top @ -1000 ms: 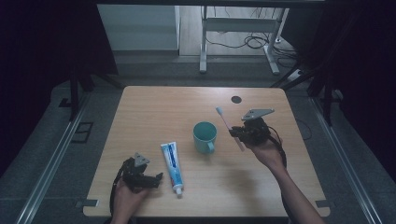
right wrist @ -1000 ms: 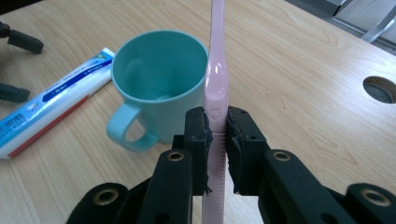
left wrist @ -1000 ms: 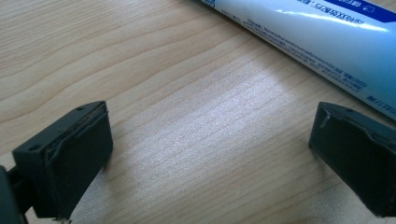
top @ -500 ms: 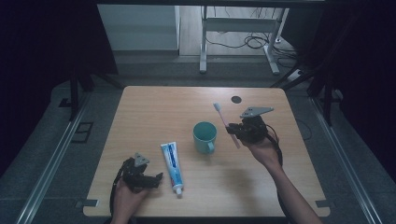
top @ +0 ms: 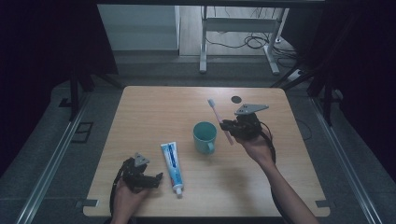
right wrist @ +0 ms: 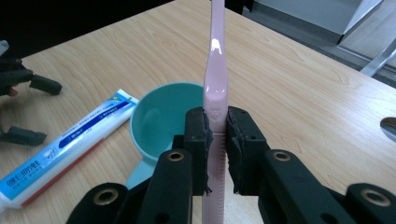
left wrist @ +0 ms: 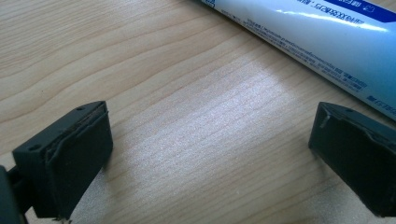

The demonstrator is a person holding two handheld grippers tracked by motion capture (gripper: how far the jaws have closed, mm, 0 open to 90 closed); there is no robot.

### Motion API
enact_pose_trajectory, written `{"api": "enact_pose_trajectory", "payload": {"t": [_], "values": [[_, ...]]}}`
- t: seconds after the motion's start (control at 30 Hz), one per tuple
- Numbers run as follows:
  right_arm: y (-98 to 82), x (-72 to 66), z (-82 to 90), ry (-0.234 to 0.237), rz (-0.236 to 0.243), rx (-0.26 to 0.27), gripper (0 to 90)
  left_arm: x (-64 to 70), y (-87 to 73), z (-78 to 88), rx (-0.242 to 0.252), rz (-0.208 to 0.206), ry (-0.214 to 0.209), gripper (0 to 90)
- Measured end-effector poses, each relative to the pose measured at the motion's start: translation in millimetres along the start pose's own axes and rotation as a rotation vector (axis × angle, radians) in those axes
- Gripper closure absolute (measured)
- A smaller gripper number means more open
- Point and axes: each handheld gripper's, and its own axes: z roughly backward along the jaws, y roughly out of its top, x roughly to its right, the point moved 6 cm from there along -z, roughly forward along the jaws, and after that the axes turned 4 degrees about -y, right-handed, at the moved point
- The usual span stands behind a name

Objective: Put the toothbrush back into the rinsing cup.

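Toothbrush [right wrist: 215, 93]: light, stiff, slick plastic; clamped mid-handle by right gripper [right wrist: 217, 140] beside the teal cup [top: 205, 136].
Left gripper [left wrist: 210, 154]: jaws apart, empty.

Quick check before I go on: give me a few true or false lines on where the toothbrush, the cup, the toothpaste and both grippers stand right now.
1. The right gripper is shut on the pink toothbrush. True.
2. The toothbrush already stands inside the teal cup. False: it is held in the air beside the cup.
3. The left gripper holds the toothpaste tube. False: its jaws are open over bare table, the tube beside them.
4. The toothpaste tube lies flat, left of the cup in the high view. True.
5. The cup lies tipped over. False: it stands upright.
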Motion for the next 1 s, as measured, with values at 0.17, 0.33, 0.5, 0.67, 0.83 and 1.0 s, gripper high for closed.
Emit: {"api": "enact_pose_trajectory", "payload": {"t": [0.17,0.33,0.5,0.67,0.83,1.0], "values": [[4.1,-2.2,-3.6,0.006,-0.006,0.015,78.1,0.0,0.0,0.0,0.0,0.0,0.0,0.0],[10.0,-4.1,-7.4,0.01,-0.007,0.03,78.1,0.2,-0.1,0.0,0.0,0.002,0.001,0.0],[16.0,-6.6,-11.3,0.013,-0.008,0.048,78.1,0.2,-0.1,0.0,0.0,0.003,0.0,0.0],[21.2,-9.6,-15.2,0.021,-0.004,0.067,78.1,0.3,-0.1,0.0,0.0,0.003,0.0,0.0],[27.3,-12.1,-19.9,0.022,-0.004,0.084,78.1,0.3,-0.1,0.0,0.0,0.003,0.0,0.0],[32.5,-13.5,-22.8,0.021,-0.002,0.097,78.1,0.2,-0.1,0.0,0.0,0.003,0.001,0.0]]}}
